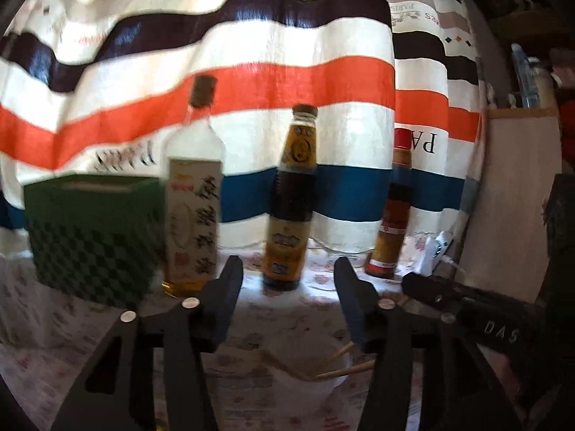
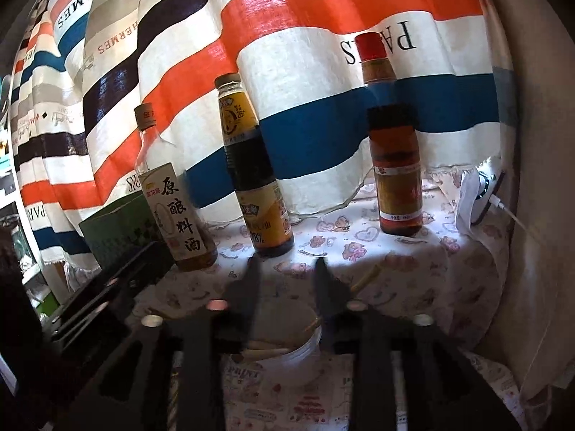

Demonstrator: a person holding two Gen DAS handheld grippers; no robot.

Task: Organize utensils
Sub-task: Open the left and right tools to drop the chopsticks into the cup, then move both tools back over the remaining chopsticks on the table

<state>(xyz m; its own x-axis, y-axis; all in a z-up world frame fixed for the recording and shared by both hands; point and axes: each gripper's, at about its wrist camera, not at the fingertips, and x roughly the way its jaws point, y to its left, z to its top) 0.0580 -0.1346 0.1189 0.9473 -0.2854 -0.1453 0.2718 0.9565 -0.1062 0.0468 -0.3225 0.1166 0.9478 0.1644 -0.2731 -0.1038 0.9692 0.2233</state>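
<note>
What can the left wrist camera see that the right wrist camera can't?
Only the left wrist view shows the right gripper poking in from the side, and the whole front of the green checkered box.

Only the right wrist view shows the white charger cable by the wall, and the left gripper's dark body at its left edge.

Both show the three bottles in a row: the cooking wine bottle, the dark sauce bottle and the red-capped bottle, plus the striped curtain, the white bowl with chopsticks, and open jaws with nothing between them.
</note>
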